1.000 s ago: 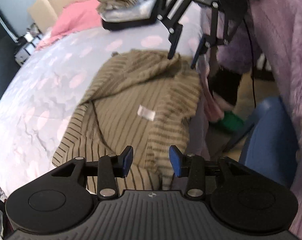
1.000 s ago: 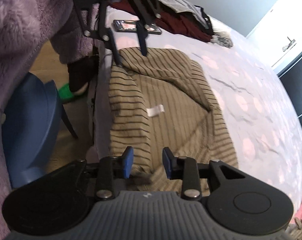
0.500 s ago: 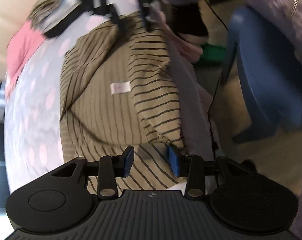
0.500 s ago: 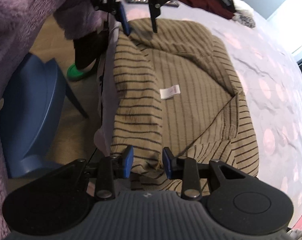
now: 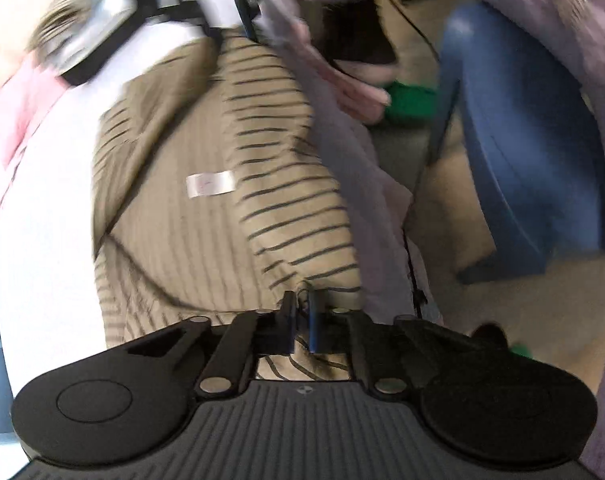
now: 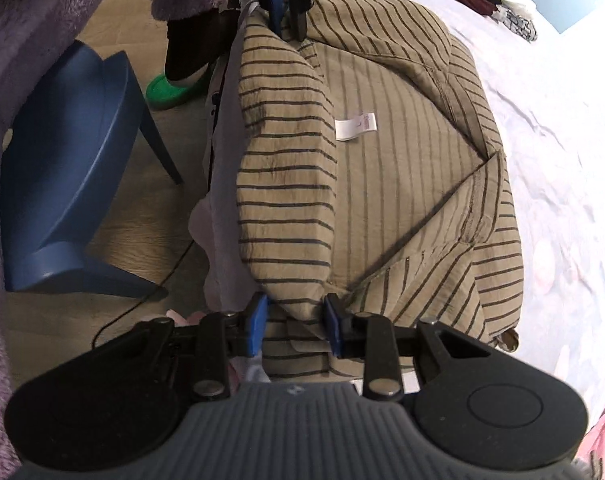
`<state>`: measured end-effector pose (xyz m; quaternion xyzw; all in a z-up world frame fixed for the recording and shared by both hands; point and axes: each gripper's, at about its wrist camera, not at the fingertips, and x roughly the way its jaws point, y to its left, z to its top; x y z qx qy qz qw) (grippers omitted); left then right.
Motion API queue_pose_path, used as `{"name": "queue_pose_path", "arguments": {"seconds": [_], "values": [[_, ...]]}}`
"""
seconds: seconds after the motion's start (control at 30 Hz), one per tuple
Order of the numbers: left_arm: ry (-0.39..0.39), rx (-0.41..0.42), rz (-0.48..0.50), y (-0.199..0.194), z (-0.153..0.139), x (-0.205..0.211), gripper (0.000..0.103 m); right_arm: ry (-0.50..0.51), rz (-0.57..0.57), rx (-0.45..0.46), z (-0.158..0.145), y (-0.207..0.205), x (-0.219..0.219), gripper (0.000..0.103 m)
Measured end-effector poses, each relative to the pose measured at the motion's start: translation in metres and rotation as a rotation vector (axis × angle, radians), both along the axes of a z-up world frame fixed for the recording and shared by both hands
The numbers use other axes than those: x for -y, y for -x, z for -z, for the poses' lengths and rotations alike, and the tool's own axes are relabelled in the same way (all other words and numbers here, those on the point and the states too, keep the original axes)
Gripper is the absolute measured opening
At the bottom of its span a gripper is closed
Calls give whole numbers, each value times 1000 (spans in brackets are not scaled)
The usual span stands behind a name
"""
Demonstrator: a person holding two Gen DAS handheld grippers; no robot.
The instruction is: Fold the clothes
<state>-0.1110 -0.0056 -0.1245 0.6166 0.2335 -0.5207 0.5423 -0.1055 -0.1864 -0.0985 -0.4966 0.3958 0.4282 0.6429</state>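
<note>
Both tongs point steeply down at the near edge of the bed, one at each end of a folded flap. The left tongs (image 5: 301, 322) have just been closing and are now pressed almost together on a pinch of the striped shirt (image 5: 206, 232), a small pucker of cloth caught between the blue pads (image 5: 313, 320). In the right view the same tongs (image 6: 286, 20) show at the top, nipped onto the far corner of the flap. The right tongs (image 6: 295, 326) have also just been closing — their pads (image 6: 257, 322) now press on either side of a thicker bunched fold of the shirt (image 6: 402, 184), so they stand a little apart with cloth filling the gap. The shirt lies spread on the bed (image 6: 562, 184), tan with dark stripes, its near side folded over in a long rolled flap along the bed's edge and a white label (image 6: 356, 126) showing on the flat middle part. The sleeve is folded diagonally across the far side. Beyond the bed's edge — on the floor — stands a blue chair (image 6: 74, 168), with a green slipper (image 6: 170, 90) near it. Fuzzy purple fabric (image 6: 30, 32), seemingly the person's clothing, fills the outer side of both views.
</note>
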Motion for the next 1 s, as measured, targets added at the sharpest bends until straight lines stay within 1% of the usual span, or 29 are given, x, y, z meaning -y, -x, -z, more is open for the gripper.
{"name": "queue_pose_path", "arguments": {"seconds": [0.03, 0.07, 0.17, 0.27, 0.33, 0.37, 0.43, 0.5, 0.53, 0.6, 0.63, 0.67, 0.77, 0.87, 0.97, 1.0], "values": [[32, -11, -51, -4, -6, -3, 2, -2, 15, 11, 0, -2, 0, 4], [64, -22, -103, -9, -12, -5, 1, -7, 33, 19, -2, -4, 2, 3], [189, -57, -290, -27, -31, -19, 1, -36, 101, 28, -11, -10, 10, 2], [333, -119, -452, -44, -50, -36, 1, -69, 170, 53, -18, -16, 20, 2], [392, -140, -515, -49, -57, -43, 1, -86, 211, 68, -22, -21, 24, 2], [400, -140, -525, -50, -59, -44, 1, -89, 221, 74, -23, -22, 25, 2], [396, -116, -514, -45, -62, -45, 1, -93, 235, 97, -24, -23, 24, 2], [426, -80, -519, -42, -70, -46, 1, -87, 246, 153, -26, -22, 22, 2], [456, -47, -524, -41, -76, -47, 1, -88, 261, 199, -29, -23, 22, 2], [488, 55, -484, -37, -82, -44, 1, -106, 310, 285, -37, -27, 22, 2], [481, 102, -444, -31, -81, -42, 1, -119, 331, 307, -41, -29, 23, 2], [469, 115, -417, -26, -79, -40, 1, -120, 337, 322, -41, -30, 23, 2], [379, 112, -342, -14, -59, -34, 1, -65, 282, 325, -30, -23, 21, 2], [298, 92, -296, -3, -39, -34, 1, -19, 217, 281, -11, -10, 15, 2], [267, 73, -289, 2, -34, -34, 1, 13, 156, 263, 0, 1, 12, 3], [269, 81, -292, 3, -33, -35, 1, 16, 142, 261, 2, 3, 11, 3]]}}
